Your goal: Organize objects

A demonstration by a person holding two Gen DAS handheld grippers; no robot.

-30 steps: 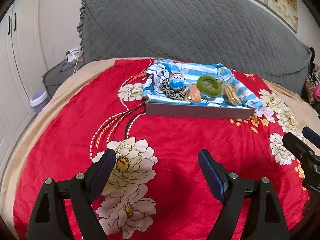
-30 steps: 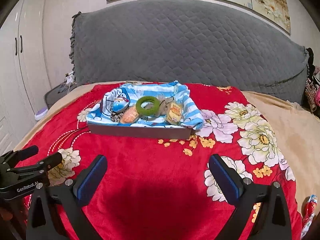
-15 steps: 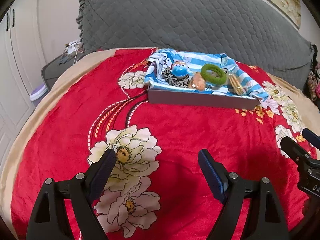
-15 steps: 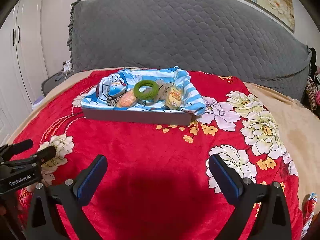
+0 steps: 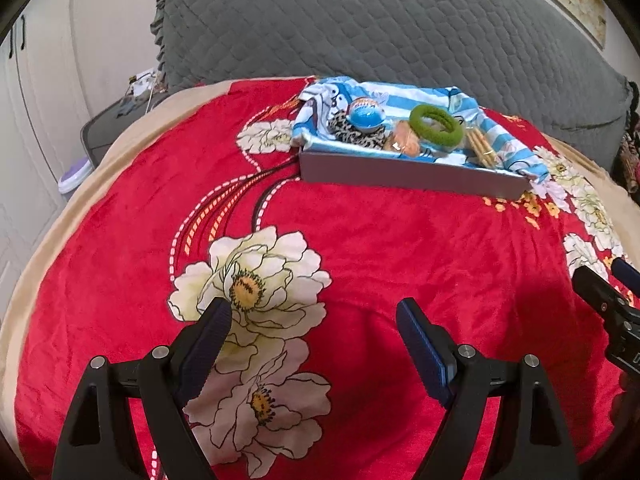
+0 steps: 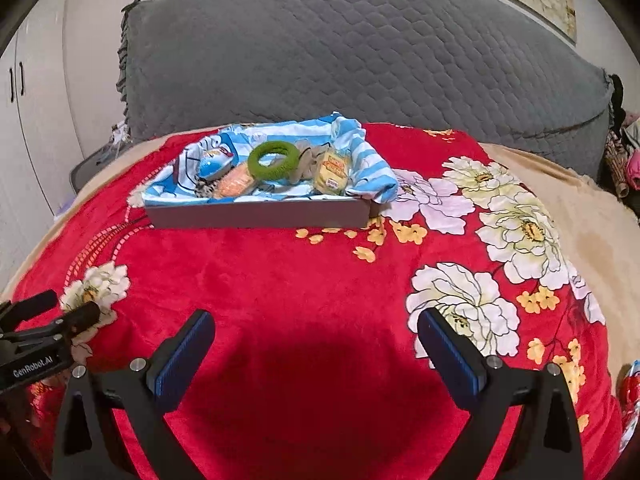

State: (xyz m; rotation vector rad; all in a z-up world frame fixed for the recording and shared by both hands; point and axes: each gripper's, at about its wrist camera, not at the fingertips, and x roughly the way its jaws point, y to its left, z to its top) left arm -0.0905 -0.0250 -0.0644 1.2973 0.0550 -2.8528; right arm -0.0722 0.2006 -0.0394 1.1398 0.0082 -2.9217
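Note:
A grey shallow box lined with blue-and-white striped cloth sits far back on the red flowered blanket. In it lie a blue ball, a green ring, an orange snack pack, a yellow packet and a leopard-print piece. My left gripper hangs open over a white flower, well short of the box. My right gripper is open too, nothing between its fingers.
A grey quilted headboard rises behind the box. The blanket's beige edge runs along the right. White cupboards, a dark side table and a purple-lidded bin stand left of the bed. Each gripper shows at the other view's edge.
Both grippers have sunk a little toward the blanket and tipped downward, so the box sits higher in each view. Jaws unchanged.

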